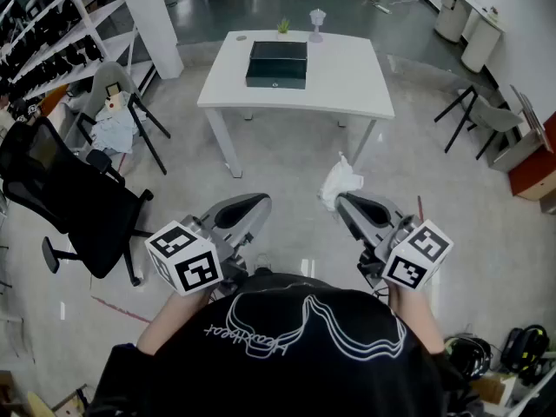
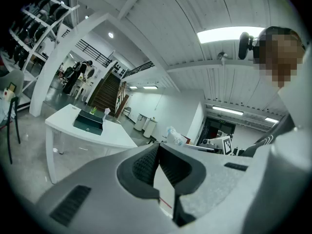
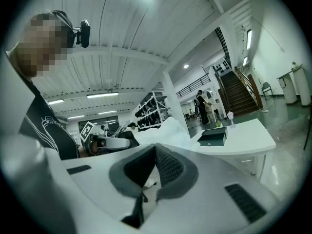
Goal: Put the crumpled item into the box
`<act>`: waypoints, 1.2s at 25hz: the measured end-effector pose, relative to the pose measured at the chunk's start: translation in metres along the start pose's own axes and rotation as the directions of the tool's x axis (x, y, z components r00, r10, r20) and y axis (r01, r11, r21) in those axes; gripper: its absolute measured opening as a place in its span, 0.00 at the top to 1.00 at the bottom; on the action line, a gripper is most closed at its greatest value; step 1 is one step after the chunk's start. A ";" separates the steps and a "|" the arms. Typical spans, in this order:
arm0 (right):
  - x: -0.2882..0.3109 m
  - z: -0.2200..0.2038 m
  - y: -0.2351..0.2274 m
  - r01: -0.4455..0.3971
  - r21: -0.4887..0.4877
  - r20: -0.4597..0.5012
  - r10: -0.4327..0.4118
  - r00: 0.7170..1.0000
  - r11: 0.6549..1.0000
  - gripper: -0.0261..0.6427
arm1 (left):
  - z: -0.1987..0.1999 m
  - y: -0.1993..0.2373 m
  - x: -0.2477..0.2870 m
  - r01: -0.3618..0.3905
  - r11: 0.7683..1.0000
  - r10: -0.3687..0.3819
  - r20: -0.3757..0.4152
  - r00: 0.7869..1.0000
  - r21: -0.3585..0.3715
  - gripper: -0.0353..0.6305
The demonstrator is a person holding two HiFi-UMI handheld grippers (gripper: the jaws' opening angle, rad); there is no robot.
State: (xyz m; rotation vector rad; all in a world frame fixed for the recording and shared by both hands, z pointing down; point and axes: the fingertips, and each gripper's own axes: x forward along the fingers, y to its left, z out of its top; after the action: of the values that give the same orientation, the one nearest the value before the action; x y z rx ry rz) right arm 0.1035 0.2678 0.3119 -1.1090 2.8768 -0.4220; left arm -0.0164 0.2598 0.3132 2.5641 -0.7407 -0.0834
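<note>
The crumpled item [image 1: 340,183] is a white wad of paper, pinched at the tip of my right gripper [image 1: 340,200], which is shut on it. From the right gripper view, the wad [image 3: 170,130] bulges just beyond the closed jaws. My left gripper [image 1: 261,200] is held level beside it, with its pads [image 2: 146,162] meeting and nothing between them. The dark green box [image 1: 277,62] lies on the white table [image 1: 347,85] ahead, well beyond both grippers. That box shows in the left gripper view [image 2: 88,123] and the right gripper view [image 3: 213,136].
A black office chair [image 1: 61,198] stands at the left, with a folding chair [image 1: 117,120] holding cloth behind it. Shelving [image 1: 43,33] lines the far left. A small plant [image 1: 283,26] and a white cup [image 1: 317,23] sit at the table's far edge. Another chair [image 1: 486,120] is at the right.
</note>
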 end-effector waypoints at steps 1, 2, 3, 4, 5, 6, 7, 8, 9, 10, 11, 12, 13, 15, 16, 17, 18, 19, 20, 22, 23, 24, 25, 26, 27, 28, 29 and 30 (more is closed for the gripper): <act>0.000 0.000 0.000 0.002 0.002 0.002 -0.002 1.000 1.000 0.95 | 0.000 0.000 0.000 0.002 1.000 -0.002 -0.004 1.000 0.004 0.94; 0.000 0.000 -0.001 0.004 0.004 0.003 -0.004 1.000 1.000 0.95 | 0.000 0.000 0.001 0.003 1.000 -0.003 -0.007 1.000 0.006 0.94; -0.001 0.000 -0.001 0.006 0.006 0.004 -0.006 1.000 1.000 0.95 | 0.000 -0.001 0.001 0.004 1.000 -0.003 -0.011 1.000 0.008 0.94; -0.001 -0.001 -0.001 0.007 0.009 0.005 -0.007 1.000 1.000 0.95 | 0.000 -0.001 0.001 0.003 1.000 -0.003 -0.014 1.000 0.008 0.94; -0.002 -0.001 -0.001 0.008 0.012 0.006 -0.008 1.000 1.000 0.95 | 0.000 -0.003 0.002 0.003 1.000 -0.003 -0.016 1.000 0.010 0.94; -0.003 -0.002 -0.002 0.009 0.016 0.007 -0.009 1.000 1.000 0.95 | -0.001 -0.003 0.002 0.003 1.000 -0.002 -0.017 1.000 0.013 0.94; -0.004 -0.003 -0.002 0.011 0.019 0.009 -0.011 1.000 1.000 0.95 | -0.002 -0.004 0.002 0.002 1.000 -0.002 -0.018 1.000 0.014 0.94; -0.005 -0.004 -0.003 0.015 0.023 0.011 -0.015 1.000 1.000 0.95 | -0.002 -0.003 0.002 0.000 1.000 0.000 -0.019 1.000 0.011 0.94; -0.005 -0.004 -0.005 0.018 0.027 0.012 -0.018 1.000 0.999 0.95 | -0.003 -0.002 0.002 -0.001 1.000 0.001 -0.019 1.000 0.009 0.94; -0.004 -0.005 -0.006 0.020 0.028 0.012 -0.021 1.000 0.999 0.95 | -0.003 0.000 0.003 -0.002 1.000 0.002 -0.020 1.000 0.006 0.94; -0.003 -0.005 -0.006 0.021 0.024 0.009 -0.021 1.000 1.000 0.95 | -0.004 0.001 0.003 -0.002 1.000 0.002 -0.020 1.000 0.001 0.94; -0.003 -0.006 -0.006 0.020 0.014 0.004 -0.020 1.000 1.000 0.95 | -0.004 0.002 0.004 -0.001 1.000 0.000 -0.020 1.000 -0.003 0.94; -0.002 -0.008 -0.007 0.021 0.004 -0.003 -0.021 1.000 1.000 0.95 | -0.005 0.003 0.006 0.001 1.000 -0.001 -0.019 1.000 -0.007 0.94; 0.001 -0.011 -0.011 0.033 -0.008 -0.015 -0.033 0.999 0.999 0.95 | -0.006 0.007 0.009 0.003 1.000 -0.003 -0.015 1.000 -0.012 0.94; 0.003 -0.013 -0.014 0.039 -0.007 -0.021 -0.039 0.999 0.999 0.95 | -0.006 0.010 0.010 0.004 1.000 -0.004 -0.013 1.000 -0.016 0.94; 0.005 -0.014 -0.017 0.043 -0.003 -0.026 -0.043 0.999 0.999 0.95 | -0.006 0.014 0.012 0.004 1.000 -0.004 -0.011 1.000 -0.021 0.94; 0.009 -0.015 -0.020 0.045 0.001 -0.029 -0.045 0.999 0.999 0.95 | -0.006 0.018 0.014 0.004 1.000 -0.005 -0.010 1.000 -0.026 0.94; 0.012 -0.015 -0.024 0.047 0.005 -0.032 -0.047 0.998 0.999 0.95 | -0.005 0.023 0.016 0.005 1.000 -0.005 -0.008 1.000 -0.029 0.94; 0.017 -0.015 -0.029 0.048 0.008 -0.034 -0.048 0.998 0.999 0.95 | -0.004 0.028 0.019 0.006 1.000 -0.007 -0.008 1.000 -0.030 0.94; 0.026 -0.014 -0.038 0.052 0.012 -0.036 -0.051 0.998 0.999 0.95 | -0.001 0.039 0.025 0.008 0.999 -0.009 -0.007 1.000 -0.035 0.94; 0.030 -0.013 -0.043 0.054 0.013 -0.038 -0.054 0.998 0.998 0.95 | 0.001 0.046 0.027 0.009 0.999 -0.009 -0.007 1.000 -0.040 0.94; 0.036 -0.012 -0.048 0.056 0.016 -0.039 -0.055 0.998 0.998 0.95 | 0.003 0.052 0.030 0.007 0.999 -0.008 -0.007 1.000 -0.045 0.94; 0.041 -0.011 -0.053 0.056 0.018 -0.042 -0.055 0.998 0.998 0.95 | 0.005 0.059 0.033 0.005 0.999 -0.006 -0.008 1.000 -0.050 0.94; 0.047 -0.010 -0.058 0.056 0.020 -0.045 -0.055 0.997 0.998 0.95 | 0.007 0.067 0.037 0.004 0.998 -0.004 -0.010 1.000 -0.055 0.94; 0.054 -0.010 -0.064 0.056 0.023 -0.048 -0.055 0.997 0.998 0.95 | 0.010 0.074 0.041 0.003 0.998 -0.004 -0.012 1.000 -0.058 0.94; 0.060 -0.009 -0.070 0.056 0.026 -0.052 -0.055 0.997 0.998 0.95 | 0.012 0.081 0.045 0.005 0.998 -0.006 -0.014 1.000 -0.059 0.94; 0.067 -0.009 -0.077 0.057 0.030 -0.055 -0.055 0.997 0.998 0.95 | 0.015 0.089 0.051 0.007 0.998 -0.008 -0.016 1.000 -0.061 0.94; 0.075 -0.008 -0.084 0.058 0.034 -0.059 -0.056 0.997 0.998 0.95 | 0.018 0.097 0.056 0.009 0.998 -0.010 -0.019 1.000 -0.063 0.94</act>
State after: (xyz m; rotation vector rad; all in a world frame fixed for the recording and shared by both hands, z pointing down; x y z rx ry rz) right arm 0.1023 0.1605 0.3469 -1.1947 2.8810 -0.5143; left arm -0.0194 0.1506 0.3453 2.5051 -0.7081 -0.0840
